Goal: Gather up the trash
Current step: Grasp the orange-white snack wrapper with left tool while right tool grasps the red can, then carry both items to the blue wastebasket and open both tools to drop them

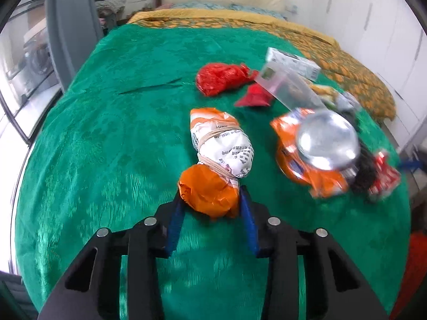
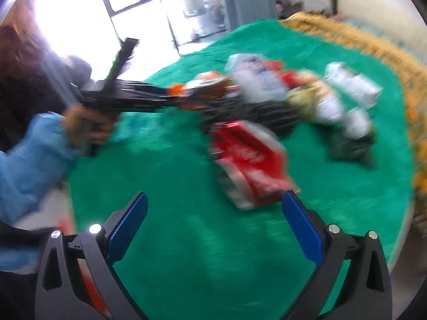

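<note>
1. Crumpled orange-and-white plastic wrapper bundle tied with string: lies on the green velvet bedspread; likely light, soft, crushable.
2. Left gripper: blue pads pinch its orange end, a sound hold.
3. Right gripper: wide open, empty.

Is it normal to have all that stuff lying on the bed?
No: crumpled wrappers litter the green bedspread, including a string-tied orange-and-white packet and a knotted red plastic bag. Nothing looks spilled.

One green blanket. Two red bags, one tied orange-white bundle, one orange wrapper, one silver can, one white carton, one red-white packet, two tongs.
</note>
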Motion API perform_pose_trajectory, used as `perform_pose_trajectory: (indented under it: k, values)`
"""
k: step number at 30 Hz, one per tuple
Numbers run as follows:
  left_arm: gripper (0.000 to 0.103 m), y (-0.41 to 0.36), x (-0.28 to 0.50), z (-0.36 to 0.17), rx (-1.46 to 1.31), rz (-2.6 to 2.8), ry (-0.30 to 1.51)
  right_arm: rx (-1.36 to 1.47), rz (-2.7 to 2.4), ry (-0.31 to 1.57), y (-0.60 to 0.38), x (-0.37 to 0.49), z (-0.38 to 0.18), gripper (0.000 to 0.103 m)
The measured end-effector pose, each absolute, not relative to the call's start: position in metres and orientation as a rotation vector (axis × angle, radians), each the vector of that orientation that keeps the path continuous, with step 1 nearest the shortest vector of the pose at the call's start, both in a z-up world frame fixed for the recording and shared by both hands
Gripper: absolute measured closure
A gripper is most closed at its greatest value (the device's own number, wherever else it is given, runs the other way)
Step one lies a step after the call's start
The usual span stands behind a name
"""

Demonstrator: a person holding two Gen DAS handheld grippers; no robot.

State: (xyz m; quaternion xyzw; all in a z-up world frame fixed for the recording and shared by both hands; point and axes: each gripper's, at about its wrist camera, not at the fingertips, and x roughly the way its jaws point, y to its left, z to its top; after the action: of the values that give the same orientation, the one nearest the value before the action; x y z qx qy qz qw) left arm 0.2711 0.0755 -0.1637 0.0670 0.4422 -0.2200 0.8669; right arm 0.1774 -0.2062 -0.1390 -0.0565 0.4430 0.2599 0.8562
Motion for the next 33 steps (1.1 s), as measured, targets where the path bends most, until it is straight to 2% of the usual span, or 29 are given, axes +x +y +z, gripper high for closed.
perform_pose_trajectory:
  k: [4,6,7,8,11,13,15,16,17,19,20,27,33]
  values:
    - [0.063,0.088,0.238,-0.160,0.175,-0.573,0.967,-0.262,0.547,0.934,-0.200,0.195,-0.140,0.006]
    - [0.051,0.088,0.232,-0.159,0.168,-0.570,0.963,-0.308,0.592,0.948,-0.197,0.203,-0.142,0.006]
    - [0.033,0.087,0.231,-0.157,0.154,-0.568,0.947,-0.331,0.611,0.961,-0.193,0.208,-0.143,0.006]
    - [0.024,0.084,0.230,-0.156,0.150,-0.568,0.930,-0.364,0.631,0.974,-0.187,0.211,-0.145,0.006]
    - [0.019,0.070,0.236,-0.158,0.195,-0.553,0.902,-0.425,0.632,1.012,-0.175,0.229,-0.152,0.006]
    - [0.019,0.063,0.242,-0.164,0.228,-0.543,0.905,-0.432,0.624,1.032,-0.174,0.233,-0.155,0.007]
    - [0.021,0.059,0.250,-0.173,0.259,-0.516,0.924,-0.432,0.614,1.076,-0.174,0.239,-0.159,0.040]
    - [0.025,0.059,0.253,-0.175,0.262,-0.510,0.927,-0.433,0.607,1.091,-0.173,0.240,-0.160,0.039]
    - [0.039,0.061,0.252,-0.173,0.256,-0.506,0.917,-0.417,0.597,1.086,-0.175,0.238,-0.157,0.039]
    - [0.056,0.065,0.250,-0.169,0.234,-0.506,0.918,-0.371,0.603,1.080,-0.180,0.229,-0.152,0.039]
    - [0.059,0.068,0.247,-0.167,0.220,-0.501,0.922,-0.349,0.583,1.073,-0.185,0.222,-0.149,0.039]
    - [0.061,0.076,0.187,-0.148,0.053,-0.512,0.913,0.021,0.414,0.967,-0.275,0.155,-0.114,0.039]
    - [0.061,-0.026,0.136,-0.116,0.047,-0.712,0.884,0.207,-0.018,0.963,-0.414,0.101,-0.127,0.039]
